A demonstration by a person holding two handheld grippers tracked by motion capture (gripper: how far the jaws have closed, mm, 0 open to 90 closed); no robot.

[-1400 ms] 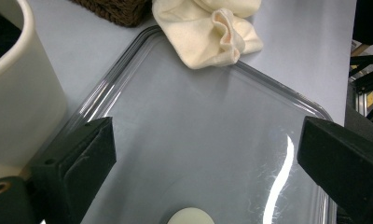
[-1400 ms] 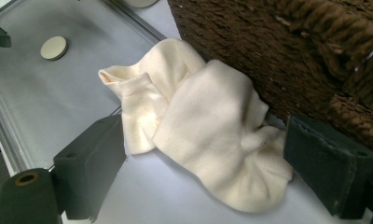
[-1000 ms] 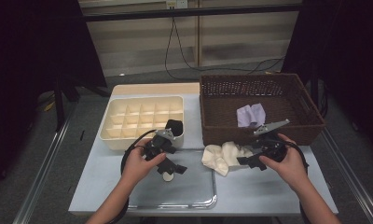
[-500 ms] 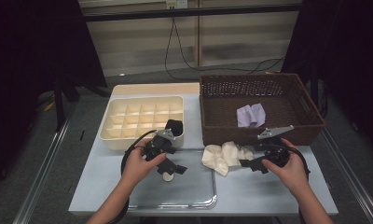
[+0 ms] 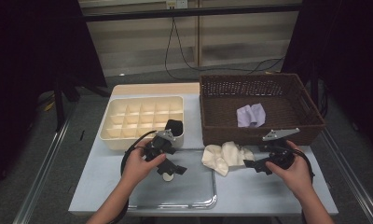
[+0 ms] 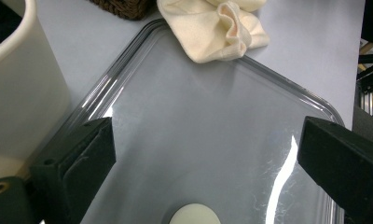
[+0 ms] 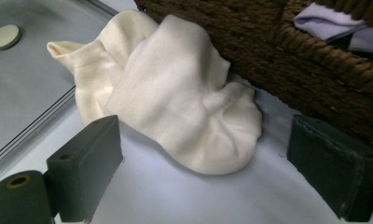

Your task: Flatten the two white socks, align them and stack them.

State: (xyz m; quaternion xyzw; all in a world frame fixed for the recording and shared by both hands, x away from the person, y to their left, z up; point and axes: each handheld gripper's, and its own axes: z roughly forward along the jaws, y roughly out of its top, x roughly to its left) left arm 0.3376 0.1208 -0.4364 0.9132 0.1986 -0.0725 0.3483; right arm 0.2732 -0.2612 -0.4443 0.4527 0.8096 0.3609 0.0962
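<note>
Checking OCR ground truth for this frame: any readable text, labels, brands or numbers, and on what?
None readable.
Cream sock: plain, no print.
Lilac cloth in the wicker basket: no print visible.
Compartment box, clear tray and the round disc on it: unmarked.
Left tongs and right tongs: black jaws open, no marking legible.
Small white plate on the wall: too small to read.

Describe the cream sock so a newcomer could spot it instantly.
Find the brown wicker basket at the table's right. Against its near wall, on the table, lies the crumpled cream sock, beside the clear tray, ahead of the right gripper. The lilac cloth lies inside the basket instead.
</note>
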